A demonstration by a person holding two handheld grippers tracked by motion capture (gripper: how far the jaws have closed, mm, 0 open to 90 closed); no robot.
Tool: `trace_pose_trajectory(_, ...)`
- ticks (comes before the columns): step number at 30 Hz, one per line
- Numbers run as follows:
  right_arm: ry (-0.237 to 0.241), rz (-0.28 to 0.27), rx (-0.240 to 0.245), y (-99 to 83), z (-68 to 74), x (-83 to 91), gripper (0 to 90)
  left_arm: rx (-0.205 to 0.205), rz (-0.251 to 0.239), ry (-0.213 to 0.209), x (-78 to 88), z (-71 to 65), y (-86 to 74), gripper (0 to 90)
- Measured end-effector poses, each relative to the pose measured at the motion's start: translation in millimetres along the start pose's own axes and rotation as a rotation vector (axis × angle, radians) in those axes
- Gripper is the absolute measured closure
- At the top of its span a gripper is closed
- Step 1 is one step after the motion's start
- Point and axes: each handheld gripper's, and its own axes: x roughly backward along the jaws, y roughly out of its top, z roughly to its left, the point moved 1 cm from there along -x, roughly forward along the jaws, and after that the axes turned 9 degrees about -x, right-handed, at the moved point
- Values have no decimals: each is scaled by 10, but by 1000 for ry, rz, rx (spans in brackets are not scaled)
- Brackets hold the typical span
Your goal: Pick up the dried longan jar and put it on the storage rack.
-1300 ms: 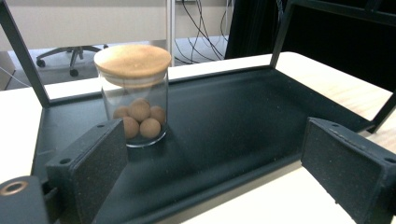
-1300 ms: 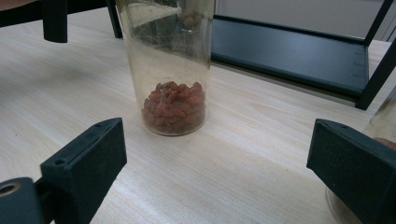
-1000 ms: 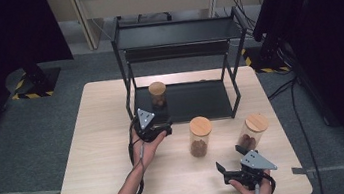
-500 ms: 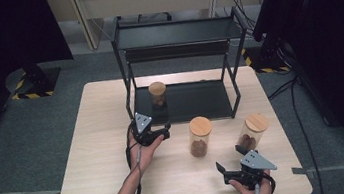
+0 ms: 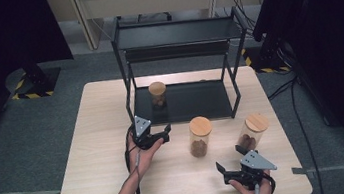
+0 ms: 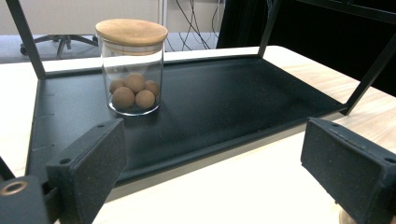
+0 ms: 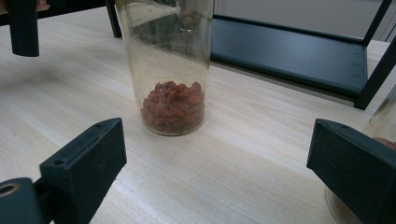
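A short glass jar with a wooden lid and brown balls stands at the left of the black rack's bottom shelf. My left gripper is open on the table just in front of that shelf, empty. Its own view has the jar well beyond the open gripper. A taller jar of reddish-brown pieces stands on the table mid-front. My right gripper is open near the front edge, facing this jar with a gap between them. A third jar stands to the right.
The two-tier black metal rack stands at the back of the light wooden table; its upright posts frame the lower shelf. The third jar's base is close by my right gripper's right side.
My left gripper has drawn back a little from the shelf toward the near side of the table. The right gripper and all three jars have stayed put.
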Motion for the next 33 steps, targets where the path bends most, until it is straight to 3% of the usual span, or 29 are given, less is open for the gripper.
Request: trace_pose_trajectory(33, -1, -1, 1, -2, 4, 3, 46, -13, 15, -31, 102, -127, -100, 67)
